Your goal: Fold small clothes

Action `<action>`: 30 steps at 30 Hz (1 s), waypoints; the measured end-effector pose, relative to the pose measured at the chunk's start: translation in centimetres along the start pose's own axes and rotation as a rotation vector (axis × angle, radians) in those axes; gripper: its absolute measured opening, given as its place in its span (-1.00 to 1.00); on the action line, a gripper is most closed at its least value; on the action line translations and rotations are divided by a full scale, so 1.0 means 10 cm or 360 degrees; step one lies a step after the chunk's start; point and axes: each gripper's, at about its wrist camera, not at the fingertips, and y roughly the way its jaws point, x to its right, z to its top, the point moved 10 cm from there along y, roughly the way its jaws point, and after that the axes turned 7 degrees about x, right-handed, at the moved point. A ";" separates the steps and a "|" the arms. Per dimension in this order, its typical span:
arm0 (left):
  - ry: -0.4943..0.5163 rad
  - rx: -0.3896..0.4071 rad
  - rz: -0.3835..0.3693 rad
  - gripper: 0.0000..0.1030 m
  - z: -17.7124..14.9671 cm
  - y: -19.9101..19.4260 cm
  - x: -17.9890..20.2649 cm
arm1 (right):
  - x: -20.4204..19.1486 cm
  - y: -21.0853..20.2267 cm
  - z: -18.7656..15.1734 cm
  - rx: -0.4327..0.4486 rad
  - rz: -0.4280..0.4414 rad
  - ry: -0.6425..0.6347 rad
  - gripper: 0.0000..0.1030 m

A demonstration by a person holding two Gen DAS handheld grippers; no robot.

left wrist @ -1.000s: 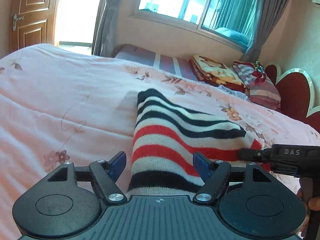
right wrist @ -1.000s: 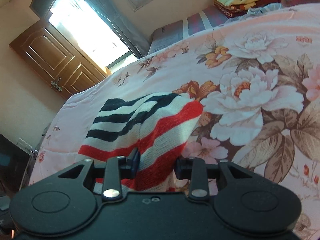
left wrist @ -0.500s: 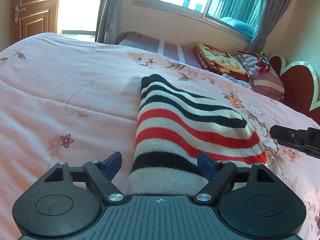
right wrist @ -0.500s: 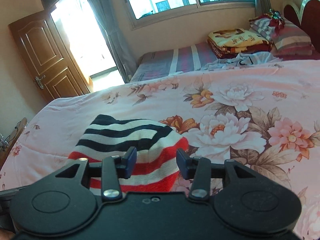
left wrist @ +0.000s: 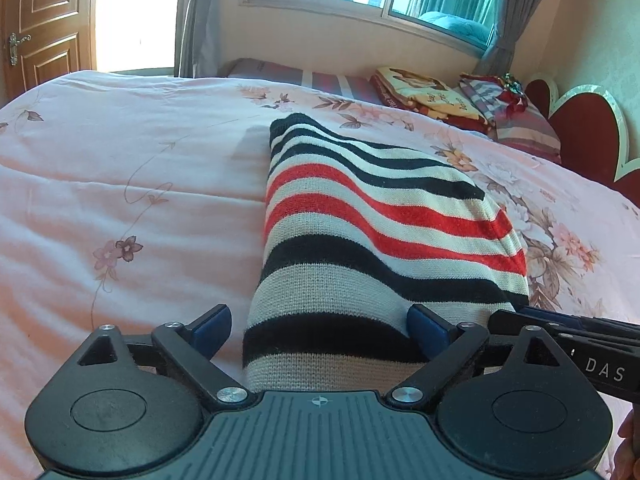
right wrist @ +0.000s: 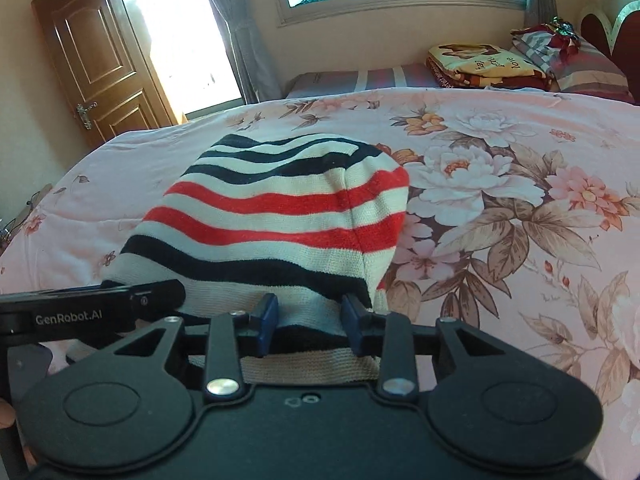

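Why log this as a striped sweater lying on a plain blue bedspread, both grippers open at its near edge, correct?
Not quite. The bedspread is pink with a flower print, not plain blue; the right wrist view shows it best. The rest holds: striped sweater, left gripper and right gripper open at its near edge.

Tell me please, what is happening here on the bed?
A person is folding a small striped knitted garment on a bed with a pink floral cover, using two hand-held grippers. The left hand-held gripper is open, with the near edge of the garment between its blue fingers. The right hand-held gripper is also open around the near hem, beside the left one. The garment lies in a compact bundle; neither gripper is pinching it now.
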 end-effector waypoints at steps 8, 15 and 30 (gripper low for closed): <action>0.0028 -0.0049 0.0020 0.91 0.01 -0.20 0.05 | -0.14 -0.41 0.04 0.0084 -0.0116 -0.0075 -0.26; 0.0069 -0.0082 0.0032 1.00 -0.20 -0.15 0.06 | 0.08 -0.30 -0.25 -0.0040 -0.0166 0.0102 -0.22; 0.0128 -0.0175 0.0190 1.00 -0.24 -0.35 0.12 | -0.03 -0.77 -0.27 -0.0015 -0.0072 0.0148 0.21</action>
